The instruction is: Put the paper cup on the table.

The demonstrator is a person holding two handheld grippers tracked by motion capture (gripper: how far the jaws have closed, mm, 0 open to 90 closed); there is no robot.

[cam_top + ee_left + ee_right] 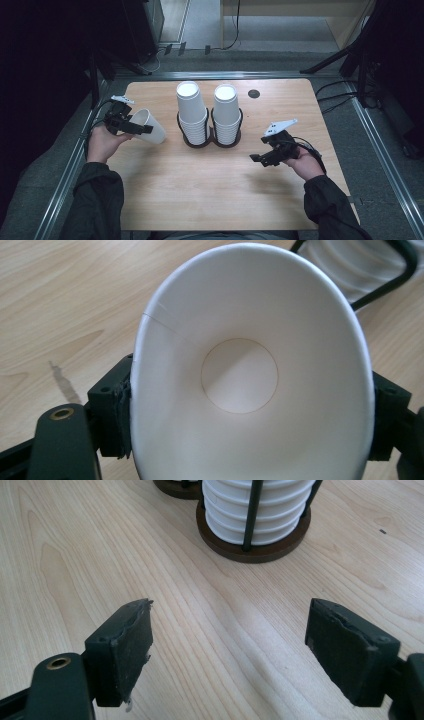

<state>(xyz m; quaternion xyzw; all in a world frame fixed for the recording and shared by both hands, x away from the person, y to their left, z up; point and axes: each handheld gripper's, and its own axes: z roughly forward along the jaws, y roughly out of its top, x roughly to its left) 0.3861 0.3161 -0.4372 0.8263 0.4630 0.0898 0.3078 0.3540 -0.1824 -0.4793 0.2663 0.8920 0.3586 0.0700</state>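
A lab – tripod legs (327,61), floor cables (335,95), bare wooden table (200,190).

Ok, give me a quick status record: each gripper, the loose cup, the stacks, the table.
left gripper: shut on the paper cup, jaws pressing its sides near the rim
paper cup: lying tilted, its mouth facing the left gripper's camera, empty
right gripper: open, nothing between its jaws, over bare table
cup stacks: two, upside down, side by side in a dark holder
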